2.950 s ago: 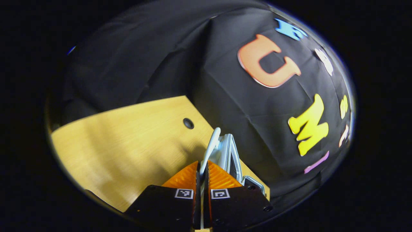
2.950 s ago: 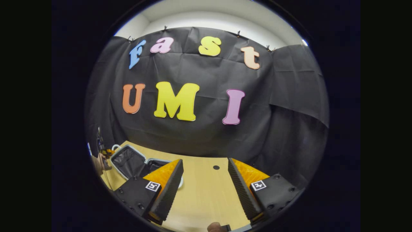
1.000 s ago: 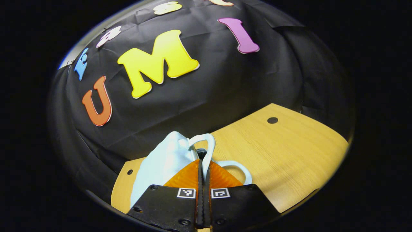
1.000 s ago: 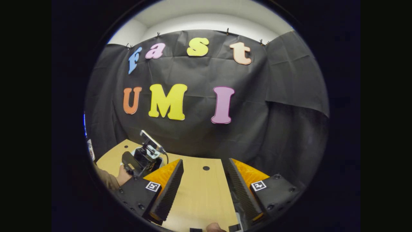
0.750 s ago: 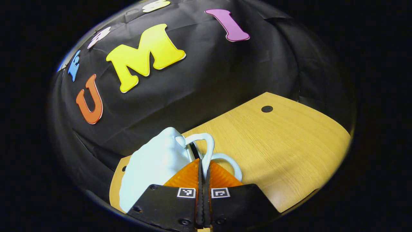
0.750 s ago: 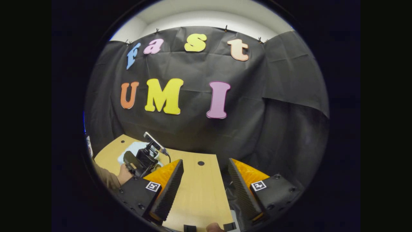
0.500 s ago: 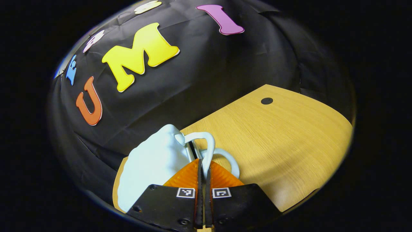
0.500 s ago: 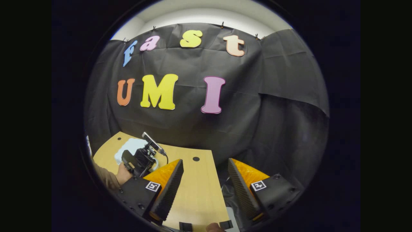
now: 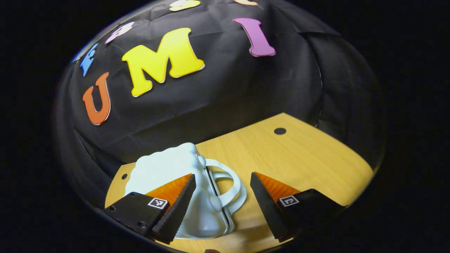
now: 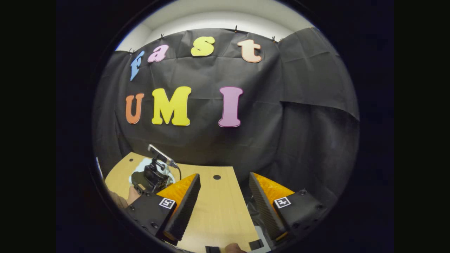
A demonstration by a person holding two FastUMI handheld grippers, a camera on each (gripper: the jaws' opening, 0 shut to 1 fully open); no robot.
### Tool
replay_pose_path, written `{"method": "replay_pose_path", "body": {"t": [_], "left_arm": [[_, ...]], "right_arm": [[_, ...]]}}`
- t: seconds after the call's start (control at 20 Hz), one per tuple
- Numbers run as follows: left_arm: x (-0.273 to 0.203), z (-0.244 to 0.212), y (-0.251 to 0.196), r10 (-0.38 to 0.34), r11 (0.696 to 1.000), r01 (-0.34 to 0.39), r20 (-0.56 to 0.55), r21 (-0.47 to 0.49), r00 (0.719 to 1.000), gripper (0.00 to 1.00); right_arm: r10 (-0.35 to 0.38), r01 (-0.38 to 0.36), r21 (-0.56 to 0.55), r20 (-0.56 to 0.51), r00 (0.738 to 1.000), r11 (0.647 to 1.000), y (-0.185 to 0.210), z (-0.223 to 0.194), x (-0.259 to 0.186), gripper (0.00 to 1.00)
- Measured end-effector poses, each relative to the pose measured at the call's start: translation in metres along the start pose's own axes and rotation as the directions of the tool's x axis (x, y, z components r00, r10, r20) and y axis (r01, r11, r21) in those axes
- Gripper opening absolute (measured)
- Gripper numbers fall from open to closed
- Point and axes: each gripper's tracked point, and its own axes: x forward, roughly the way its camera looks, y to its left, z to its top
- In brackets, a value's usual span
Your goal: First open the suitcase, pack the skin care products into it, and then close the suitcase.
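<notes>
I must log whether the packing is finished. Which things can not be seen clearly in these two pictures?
- Inside of the suitcase, left gripper view: the shell is shut, so the contents are hidden.
- Its near left corner: covered by a finger of the left gripper.
- Suitcase in the right gripper view: small, mostly behind the left gripper.
- Hand holding it: cut off by the picture edge.

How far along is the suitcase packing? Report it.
Done, it seems: the pale blue suitcase lies shut on the wooden table, handles together. In hand: nothing; the left hand-held gripper is open above it, the right hand-held gripper open over bare table. Left: apparently nothing; contents hidden.
</notes>
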Motion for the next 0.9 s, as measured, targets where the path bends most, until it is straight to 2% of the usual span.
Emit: {"method": "replay_pose_path", "body": {"t": [0.1,0.2,0.45,0.55,0.75,0.8,0.85,0.9], "left_arm": [[-0.036,0.024,0.028,0.016,0.994,-0.012,0.036,-0.112,0.999,0.99],[-0.077,0.051,0.067,0.054,0.983,-0.035,0.103,-0.178,0.993,0.99],[-0.179,0.094,0.149,0.122,0.983,-0.079,0.265,-0.164,0.957,0.99],[-0.208,0.092,0.172,0.149,0.979,-0.104,0.268,-0.176,0.952,0.98],[-0.236,0.091,0.206,0.179,0.963,-0.108,0.286,-0.246,0.941,0.99],[-0.238,0.09,0.212,0.192,0.959,-0.119,0.283,-0.257,0.94,0.94],[-0.239,0.085,0.216,0.203,0.955,-0.126,0.28,-0.268,0.938,0.98],[-0.24,0.084,0.218,0.204,0.954,-0.126,0.283,-0.272,0.937,0.99]], "right_arm": [[-0.019,0.019,-0.005,0.02,1.0,1.0,0.024,0.009,0.003,0.83],[-0.013,0.013,-0.002,0.058,0.998,1.0,0.055,0.022,0.0,0.84],[0.029,-0.029,0.002,0.111,0.993,1.0,0.136,0.03,-0.004,0.83],[0.068,-0.066,-0.017,0.112,0.991,0.998,0.169,0.029,-0.006,0.83],[0.135,-0.128,-0.061,0.126,0.983,0.99,0.221,0.039,-0.009,0.83],[0.142,-0.134,-0.071,0.127,0.982,0.988,0.228,0.04,-0.009,0.83],[0.152,-0.142,-0.078,0.127,0.98,0.987,0.236,0.041,-0.01,0.84],[0.163,-0.152,-0.087,0.13,0.978,0.985,0.243,0.042,-0.011,0.83]]}}
